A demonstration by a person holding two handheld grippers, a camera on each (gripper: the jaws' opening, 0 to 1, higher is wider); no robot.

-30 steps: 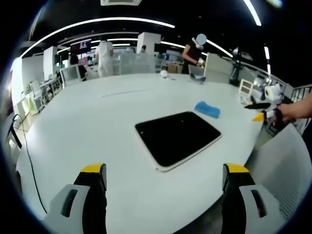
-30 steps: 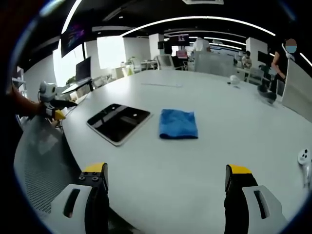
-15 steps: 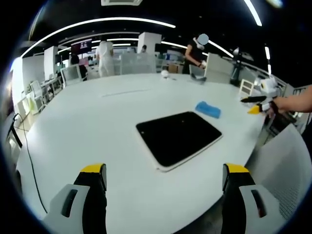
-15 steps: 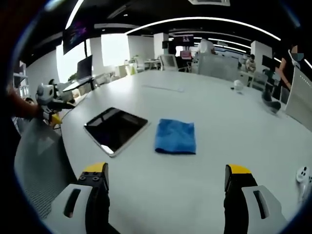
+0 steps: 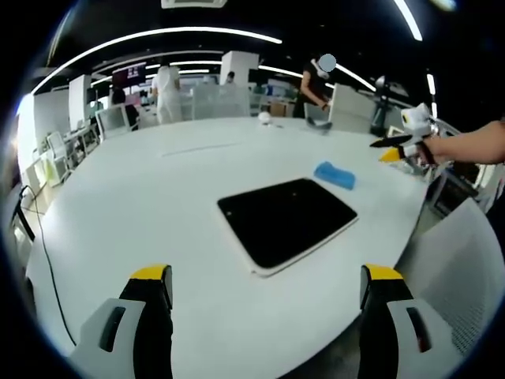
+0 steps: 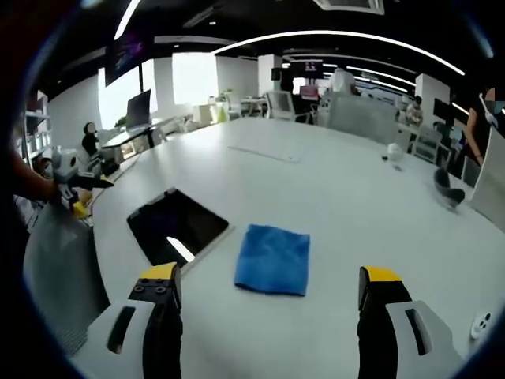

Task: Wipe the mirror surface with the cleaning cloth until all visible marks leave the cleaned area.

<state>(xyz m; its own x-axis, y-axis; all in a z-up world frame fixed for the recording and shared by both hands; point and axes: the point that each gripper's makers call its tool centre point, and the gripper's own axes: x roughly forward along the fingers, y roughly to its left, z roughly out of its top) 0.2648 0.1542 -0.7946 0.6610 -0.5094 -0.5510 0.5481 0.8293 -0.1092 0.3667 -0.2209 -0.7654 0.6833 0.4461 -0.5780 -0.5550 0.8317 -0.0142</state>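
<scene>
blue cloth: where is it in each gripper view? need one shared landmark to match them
Left gripper view: the blue cloth lies small at right of centre, beyond the far corner of the dark mirror.
Right gripper view: the cloth lies at lower centre, between that view's own open jaws, just right of the mirror.
Shared landmark: the mirror, flat on the white table.

Both views face the mirror [image 5: 287, 221] from opposite table [image 5: 142, 205] edges

Bright ceiling light strips [image 5: 158, 35] light the room evenly; fisheye bending curves the edges, slightly soft throughout
</scene>
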